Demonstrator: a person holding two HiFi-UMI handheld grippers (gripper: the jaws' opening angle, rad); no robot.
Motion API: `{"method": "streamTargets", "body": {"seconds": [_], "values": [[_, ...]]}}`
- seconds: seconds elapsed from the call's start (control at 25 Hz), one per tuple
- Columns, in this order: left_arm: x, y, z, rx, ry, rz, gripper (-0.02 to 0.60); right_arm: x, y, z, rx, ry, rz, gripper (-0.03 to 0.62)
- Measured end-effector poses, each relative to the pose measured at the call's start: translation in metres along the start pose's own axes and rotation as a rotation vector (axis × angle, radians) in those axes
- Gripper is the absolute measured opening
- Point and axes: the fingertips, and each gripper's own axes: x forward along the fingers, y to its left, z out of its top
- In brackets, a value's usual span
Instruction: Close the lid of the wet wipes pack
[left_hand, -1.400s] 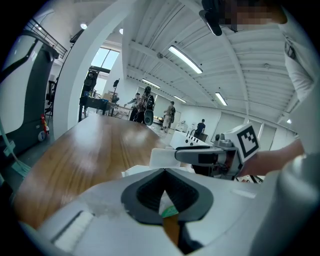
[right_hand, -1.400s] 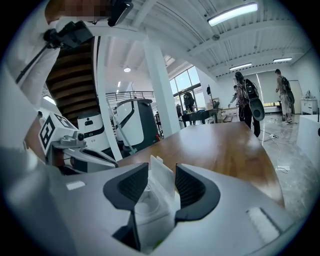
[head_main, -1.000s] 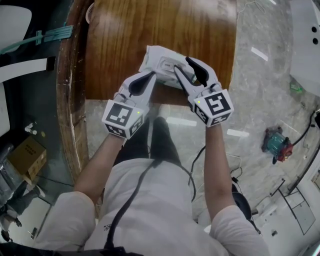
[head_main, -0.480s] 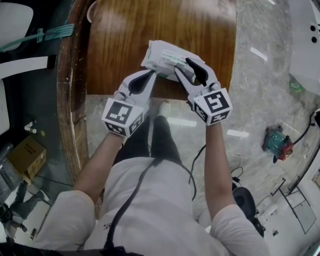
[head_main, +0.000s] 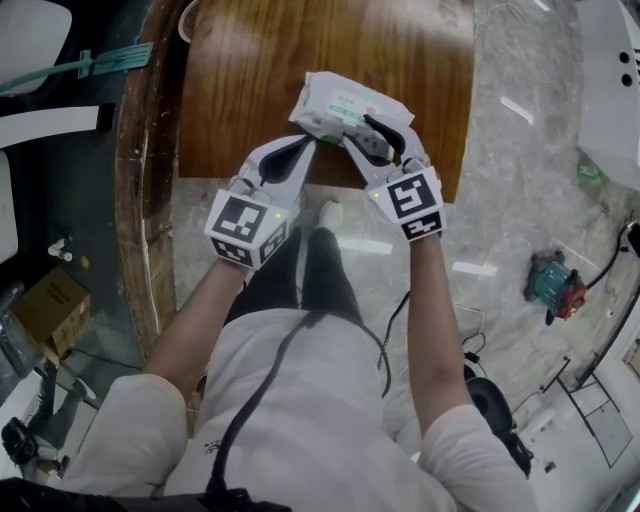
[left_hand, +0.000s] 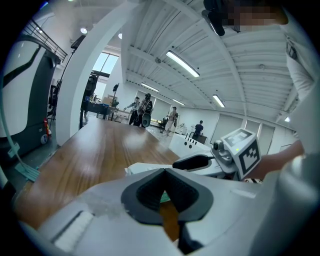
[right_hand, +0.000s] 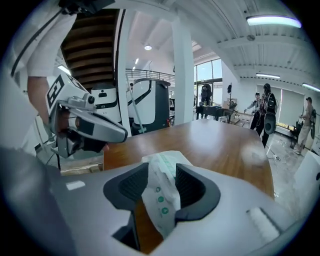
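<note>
The wet wipes pack (head_main: 345, 103) is white with green print and sits tilted over the near part of the brown wooden table (head_main: 250, 70). My right gripper (head_main: 367, 132) is shut on the pack's near end. In the right gripper view the pack (right_hand: 161, 192) is squeezed between the dark pads (right_hand: 131, 186), standing on edge. My left gripper (head_main: 304, 147) is shut, its tip against the pack's near left edge. In the left gripper view its gripper (left_hand: 164, 171) has the pads meeting, with the white pack (left_hand: 145, 168) just behind. I cannot make out the lid.
The table's near edge (head_main: 320, 185) runs just under both grippers, with my legs and marble floor below it. A red and teal device (head_main: 552, 285) lies on the floor at right, a cardboard box (head_main: 55, 312) at left. Several people stand far off past the table (left_hand: 145, 107).
My right gripper has carried the pack away from me and tipped it up off the table's edge. The left gripper has followed, staying at the pack's left edge.
</note>
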Motion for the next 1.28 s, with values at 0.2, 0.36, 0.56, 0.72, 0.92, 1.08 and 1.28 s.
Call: {"method": "streamTargets", "body": {"seconds": [0.2, 0.36, 0.56, 0.72, 0.92, 1.08, 1.28], "values": [[-0.008, 0.001, -0.002, 0.003, 0.001, -0.001, 0.002, 0.006, 0.008, -0.002, 0.000, 0.014, 0.002, 0.167], [-0.014, 0.003, -0.002, 0.003, -0.002, 0.001, 0.002, 0.011, 0.014, -0.002, -0.018, 0.028, 0.004, 0.167], [-0.018, 0.007, -0.003, 0.001, -0.003, 0.003, 0.002, 0.017, 0.019, -0.002, -0.038, 0.053, 0.005, 0.167], [-0.019, 0.009, -0.003, 0.001, -0.005, 0.000, 0.002, 0.020, 0.021, -0.004, -0.057, 0.078, 0.004, 0.167], [-0.019, 0.010, -0.003, 0.000, -0.001, -0.008, 0.002, 0.022, 0.022, -0.007, -0.062, 0.100, 0.002, 0.167], [-0.018, 0.010, -0.003, -0.001, 0.003, -0.018, 0.002, 0.024, 0.023, -0.009, -0.070, 0.129, -0.004, 0.167], [-0.015, 0.008, -0.002, 0.000, 0.004, -0.027, 0.002, 0.026, 0.022, -0.011, -0.070, 0.169, -0.009, 0.167]]}}
